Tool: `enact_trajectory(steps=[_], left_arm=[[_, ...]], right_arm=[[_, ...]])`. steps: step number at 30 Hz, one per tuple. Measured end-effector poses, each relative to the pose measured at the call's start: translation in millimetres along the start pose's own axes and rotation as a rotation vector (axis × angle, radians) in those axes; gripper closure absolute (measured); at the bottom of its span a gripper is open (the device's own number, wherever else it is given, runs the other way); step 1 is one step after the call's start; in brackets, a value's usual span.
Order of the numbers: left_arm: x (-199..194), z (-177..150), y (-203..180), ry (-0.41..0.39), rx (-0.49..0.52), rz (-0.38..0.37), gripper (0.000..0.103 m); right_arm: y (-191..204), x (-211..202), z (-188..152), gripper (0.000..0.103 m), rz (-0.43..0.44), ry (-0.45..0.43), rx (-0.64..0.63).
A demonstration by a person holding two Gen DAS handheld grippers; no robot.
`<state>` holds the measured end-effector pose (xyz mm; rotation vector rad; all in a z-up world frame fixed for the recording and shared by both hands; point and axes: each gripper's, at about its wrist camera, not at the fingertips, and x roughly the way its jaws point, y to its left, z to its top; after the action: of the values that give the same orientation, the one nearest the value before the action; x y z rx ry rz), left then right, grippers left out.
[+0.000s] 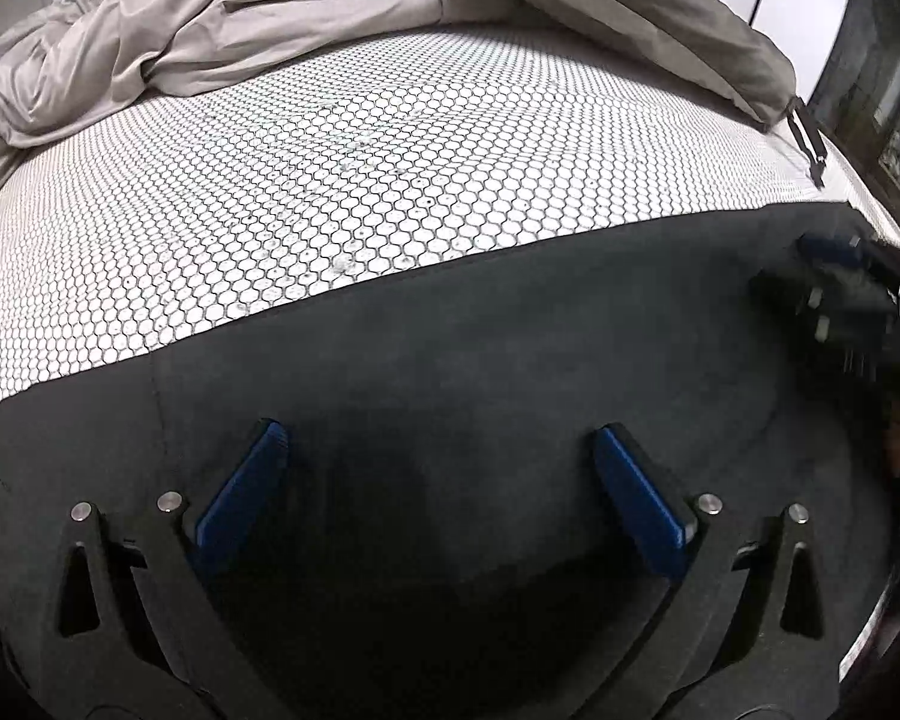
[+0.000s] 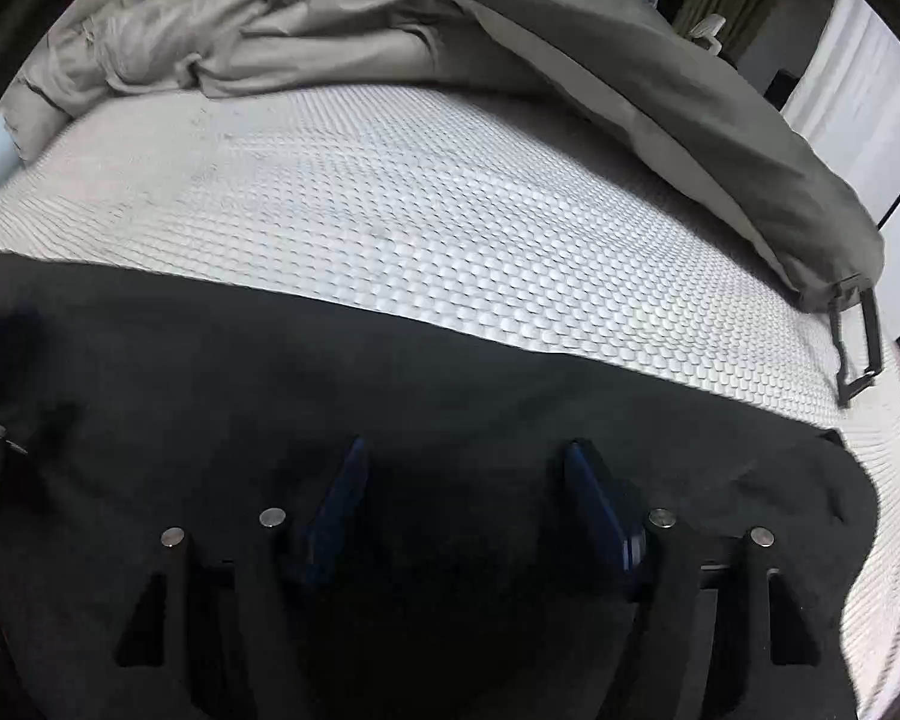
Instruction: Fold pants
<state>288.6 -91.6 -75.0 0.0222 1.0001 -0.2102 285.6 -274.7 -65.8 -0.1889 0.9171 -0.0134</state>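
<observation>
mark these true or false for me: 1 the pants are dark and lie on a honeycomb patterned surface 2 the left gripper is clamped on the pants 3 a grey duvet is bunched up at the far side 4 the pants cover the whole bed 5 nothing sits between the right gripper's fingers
1. True. The dark pants lie spread flat on the white honeycomb bed surface.
2. False. The left gripper is open above the fabric, its blue pads apart and pinching nothing.
3. True. The grey duvet is crumpled along the far edge.
4. False. The pants cover only the near part; the honeycomb surface shows bare beyond them.
5. True. The right gripper is open over the pants, with no fold between its fingers.
</observation>
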Motion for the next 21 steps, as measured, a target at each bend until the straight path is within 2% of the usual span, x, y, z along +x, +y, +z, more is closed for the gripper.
enact_trajectory(steps=[3,4,6,9,11,14,16,17,18,19,21], left_arm=[[0,-5,4,-0.009,0.019,-0.011,0.001],[-1,-7,4,-0.010,0.029,-0.014,0.001],[-1,-10,9,-0.012,0.031,-0.022,0.001],[-3,-10,8,-0.013,0.035,-0.016,0.002],[-8,-7,6,-0.026,0.034,-0.027,0.003],[-15,1,-7,-0.059,0.020,-0.100,0.003],[-9,5,-24,-0.055,0.039,-0.121,0.003],[-2,6,-32,-0.038,0.065,-0.114,0.003],[8,6,-41,-0.016,0.101,-0.076,0.003],[12,6,-43,-0.010,0.112,-0.055,0.002],[10,7,-30,-0.015,0.072,-0.067,0.003]], right_arm=[[-54,5,-13,0.031,-0.224,0.035,0.117],[-85,9,-23,0.030,-0.307,0.054,0.195],[-129,12,-39,0.030,-0.350,0.089,0.316],[-153,3,-46,0.030,-0.261,0.053,0.427],[-144,-14,-42,0.031,-0.270,0.031,0.401],[-116,-46,-29,0.030,-0.218,-0.045,0.319],[-92,-63,-23,0.029,-0.137,-0.086,0.294],[-78,-65,-19,0.027,-0.060,-0.097,0.285],[-64,-62,-17,0.027,0.013,-0.092,0.273],[-44,-54,-14,0.027,0.113,-0.073,0.246],[-11,-35,-14,0.027,0.197,-0.003,0.159]])
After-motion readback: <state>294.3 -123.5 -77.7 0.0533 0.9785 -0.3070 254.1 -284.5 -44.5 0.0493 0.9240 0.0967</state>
